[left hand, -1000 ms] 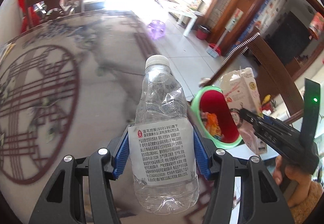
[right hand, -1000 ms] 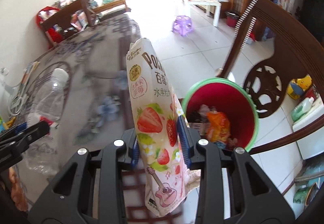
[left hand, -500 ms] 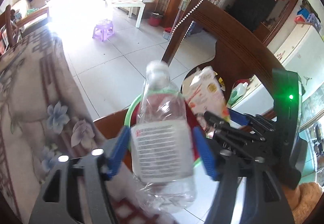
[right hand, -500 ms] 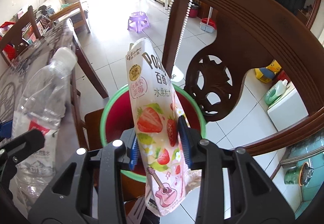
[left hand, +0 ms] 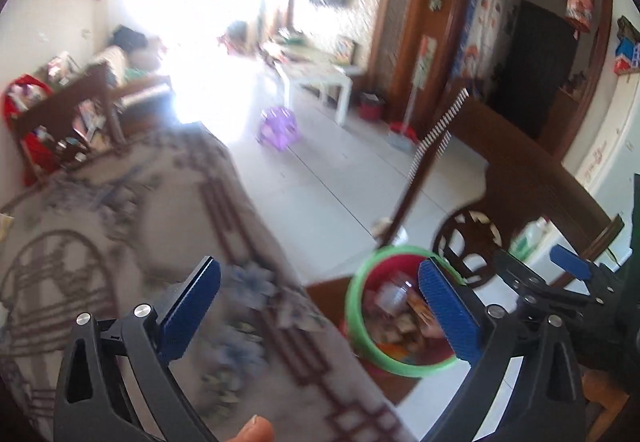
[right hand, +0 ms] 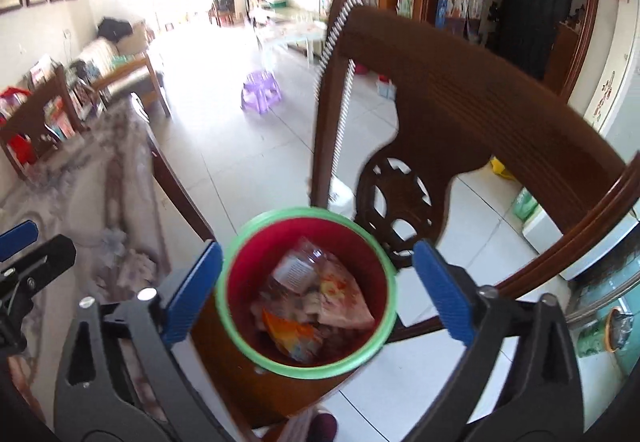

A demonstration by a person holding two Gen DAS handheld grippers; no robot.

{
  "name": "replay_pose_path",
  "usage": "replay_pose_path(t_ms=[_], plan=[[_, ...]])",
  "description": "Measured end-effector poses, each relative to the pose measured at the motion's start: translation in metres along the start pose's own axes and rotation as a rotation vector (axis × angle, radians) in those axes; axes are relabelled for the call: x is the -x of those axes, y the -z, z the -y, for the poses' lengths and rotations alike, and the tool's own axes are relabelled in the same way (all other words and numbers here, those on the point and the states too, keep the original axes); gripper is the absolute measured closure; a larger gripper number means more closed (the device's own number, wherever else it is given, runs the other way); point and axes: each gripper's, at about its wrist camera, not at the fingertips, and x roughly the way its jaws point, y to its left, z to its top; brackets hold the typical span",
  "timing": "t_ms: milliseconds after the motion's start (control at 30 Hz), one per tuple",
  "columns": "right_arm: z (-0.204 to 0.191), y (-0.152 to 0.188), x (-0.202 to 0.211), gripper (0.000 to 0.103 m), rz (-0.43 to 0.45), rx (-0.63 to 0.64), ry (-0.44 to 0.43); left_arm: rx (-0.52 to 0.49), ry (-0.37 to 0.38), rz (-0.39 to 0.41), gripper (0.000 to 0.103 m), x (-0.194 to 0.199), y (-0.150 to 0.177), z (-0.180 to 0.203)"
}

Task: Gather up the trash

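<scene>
Bright tiled living room, far end blown out by daylight, with one patterned grey-brown tablecloth [left hand: 132, 226] covering the table at near left. One carved dark wooden chair [right hand: 452, 102] at right, one little purple plastic stool [right hand: 260, 88] far out on the floor, one white low table [left hand: 320, 82] beyond it.

Just one red bin with a green rim [right hand: 308, 368], sitting on the chair seat, mouth facing up. Inside: one clear plastic bottle [right hand: 298, 266] lying down, long axis slanting, white label up, cap end not really readable. Next to it, one pink strawberry snack pouch [right hand: 344, 302] lying flat, plus some orange wrappers [right hand: 294, 334], number unclear.

Two grippers. Left gripper [left hand: 320, 306] spread wide, nothing between the blue pads, hanging over the table edge left of the bin. Right gripper [right hand: 318, 282] also wide apart and empty, straddling the bin from above.
</scene>
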Motion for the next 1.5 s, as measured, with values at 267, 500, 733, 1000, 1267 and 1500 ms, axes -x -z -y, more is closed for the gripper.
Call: replay_pose_path(t_ms=[267, 500, 733, 1000, 1267, 1500], plan=[[-0.085, 0.0, 0.071, 0.005, 0.183, 0.039, -0.104, 0.041, -0.189, 0.178, 0.008, 0.088, -0.003, -0.079], [-0.144, 0.028, 0.13, 0.005, 0.392, 0.003, -0.134, 0.024, -0.148, 0.226, 0.008, 0.147, 0.012, -0.127], [-0.202, 0.042, 0.152, 0.005, 0.381, 0.078, -0.138, 0.04, -0.194, 0.28, 0.008, 0.177, 0.027, -0.162], [-0.226, 0.05, 0.175, 0.005, 0.408, 0.097, -0.117, 0.142, -0.154, 0.246, 0.008, 0.177, 0.031, -0.191], [-0.235, 0.055, 0.176, 0.005, 0.395, 0.101, -0.087, 0.201, -0.193, 0.222, 0.008, 0.177, 0.041, -0.218], [-0.24, 0.058, 0.177, 0.005, 0.389, 0.099, -0.098, 0.259, -0.22, 0.217, 0.008, 0.182, 0.048, -0.237]])
